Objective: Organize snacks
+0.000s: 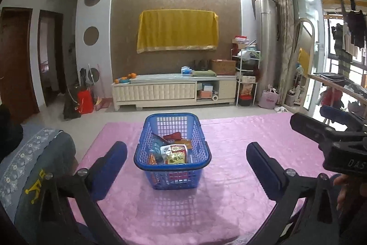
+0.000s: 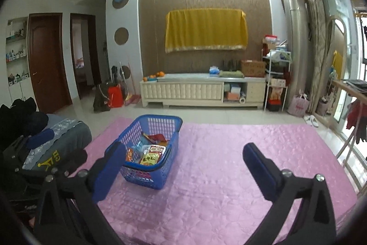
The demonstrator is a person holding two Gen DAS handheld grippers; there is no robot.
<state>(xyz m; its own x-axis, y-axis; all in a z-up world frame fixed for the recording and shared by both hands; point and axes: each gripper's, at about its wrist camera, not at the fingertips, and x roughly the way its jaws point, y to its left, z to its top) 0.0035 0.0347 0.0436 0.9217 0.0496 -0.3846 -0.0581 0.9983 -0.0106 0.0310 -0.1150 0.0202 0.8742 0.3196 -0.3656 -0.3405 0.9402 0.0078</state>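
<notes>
A blue plastic basket (image 1: 172,167) stands on the pink quilted cover (image 1: 234,187), a little beyond my left gripper (image 1: 185,146) and straight ahead of it. Several snack packets (image 1: 173,153) lie inside the basket. The left gripper's blue pads are spread wide and hold nothing. In the right wrist view the same basket (image 2: 146,179) with its snack packets (image 2: 151,156) sits to the left, behind the left finger. My right gripper (image 2: 183,147) is open and empty over bare pink cover.
A grey cushion with yellow print (image 1: 36,167) lies at the cover's left edge. The other gripper's black body (image 1: 335,144) juts in from the right. Beyond the cover are tiled floor and a white TV cabinet (image 1: 174,90). A drying rack (image 2: 353,130) stands far right.
</notes>
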